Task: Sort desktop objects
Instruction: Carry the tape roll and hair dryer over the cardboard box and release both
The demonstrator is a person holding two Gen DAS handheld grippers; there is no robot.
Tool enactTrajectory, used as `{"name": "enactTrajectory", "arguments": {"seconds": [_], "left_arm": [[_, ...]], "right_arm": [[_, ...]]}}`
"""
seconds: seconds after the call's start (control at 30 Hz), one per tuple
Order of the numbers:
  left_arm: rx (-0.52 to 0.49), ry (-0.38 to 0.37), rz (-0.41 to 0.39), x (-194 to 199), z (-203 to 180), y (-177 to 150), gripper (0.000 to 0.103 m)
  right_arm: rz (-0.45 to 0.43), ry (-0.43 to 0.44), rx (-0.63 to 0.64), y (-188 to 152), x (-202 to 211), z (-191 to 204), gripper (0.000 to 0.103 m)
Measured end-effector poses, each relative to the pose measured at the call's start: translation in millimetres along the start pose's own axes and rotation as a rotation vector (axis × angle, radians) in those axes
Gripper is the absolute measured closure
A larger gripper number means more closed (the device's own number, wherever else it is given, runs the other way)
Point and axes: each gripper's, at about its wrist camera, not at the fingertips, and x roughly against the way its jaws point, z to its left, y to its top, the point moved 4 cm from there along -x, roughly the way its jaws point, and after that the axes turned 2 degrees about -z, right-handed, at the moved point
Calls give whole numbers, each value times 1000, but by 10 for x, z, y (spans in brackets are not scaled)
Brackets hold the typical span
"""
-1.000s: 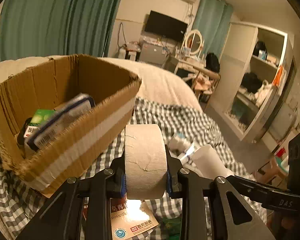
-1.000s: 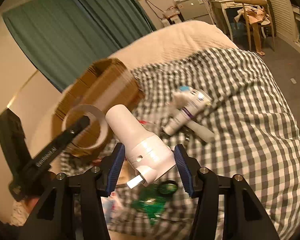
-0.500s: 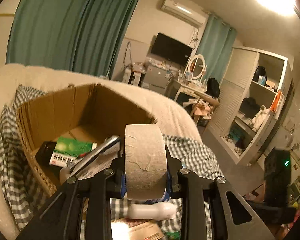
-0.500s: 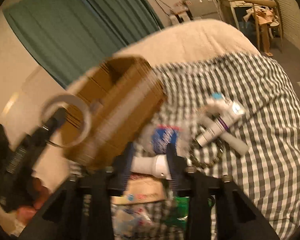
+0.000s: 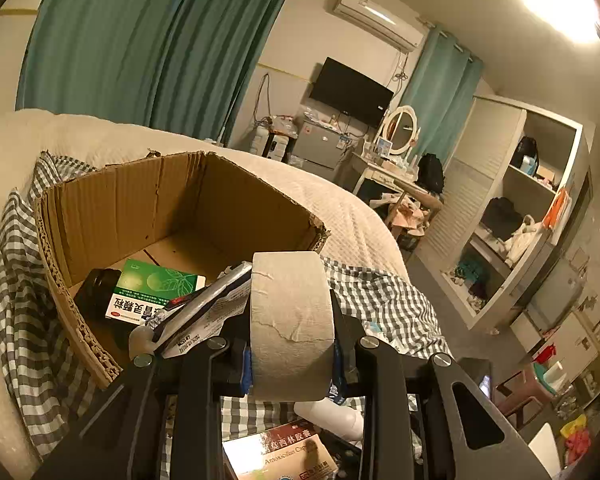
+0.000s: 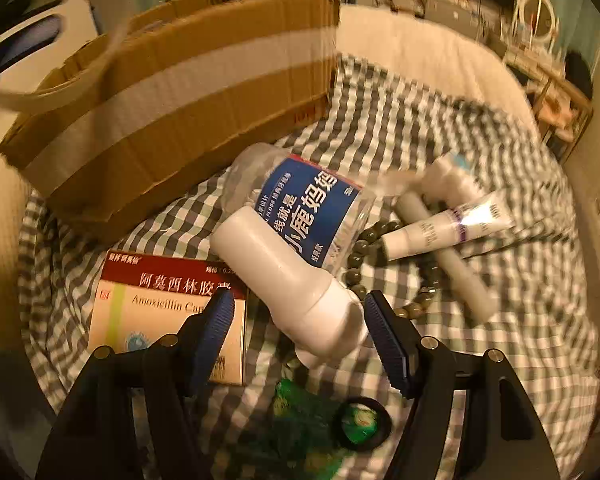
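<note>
My left gripper [image 5: 292, 360] is shut on a beige tape roll [image 5: 292, 320], held upright just above the near rim of the open cardboard box [image 5: 140, 200]. Inside the box lie a green medicine carton [image 5: 152, 292], a flat tube [image 5: 204, 312] and a black item [image 5: 96, 292]. In the right wrist view my right gripper [image 6: 298, 312] stands open around a white bottle [image 6: 284, 272], which lies on the checked cloth and leans on a blue-labelled clear jar [image 6: 316, 204]. The left finger is clear of the bottle.
On the cloth lie a red-and-cream Amoxicillin carton [image 6: 156, 312], a bead bracelet [image 6: 364, 240], several white tubes [image 6: 440, 228], a green packet [image 6: 300, 412] and a black ring [image 6: 360, 420]. The box's taped side [image 6: 180, 80] stands just behind them. Beyond the bed are shelves and a dressing table.
The left gripper has carried the tape roll up and over the box's near rim. The right gripper came down to the cloth with the white bottle and opened; the bottle now rests there.
</note>
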Motion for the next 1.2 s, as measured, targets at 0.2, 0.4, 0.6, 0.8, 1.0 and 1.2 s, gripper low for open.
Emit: {"name": "enactTrajectory", "arguments": {"seconds": [0.2,0.4,0.6,0.8,1.0,1.2], "left_arm": [[-12,6,-7,-5,-3,-7,74],[-9,4,-15,24,-8,21,74],[5,-1,2,3,16,14,74],[2,-2,-1,-3,24,11,74],[-3,-8,2,-11,34,17,74],[16,-21,0,-14,97,54,74]], "right_arm": [[18,13,-76,-33,-79,-108,63],[36,126,-208,-155,26,-237,102],[40,112,-118,-197,-42,-119,39],[71,63,-132,-183,-330,-128,41],[112,153,-293,-155,-494,-315,43],[100,213,-404,-292,-302,-406,51]]}}
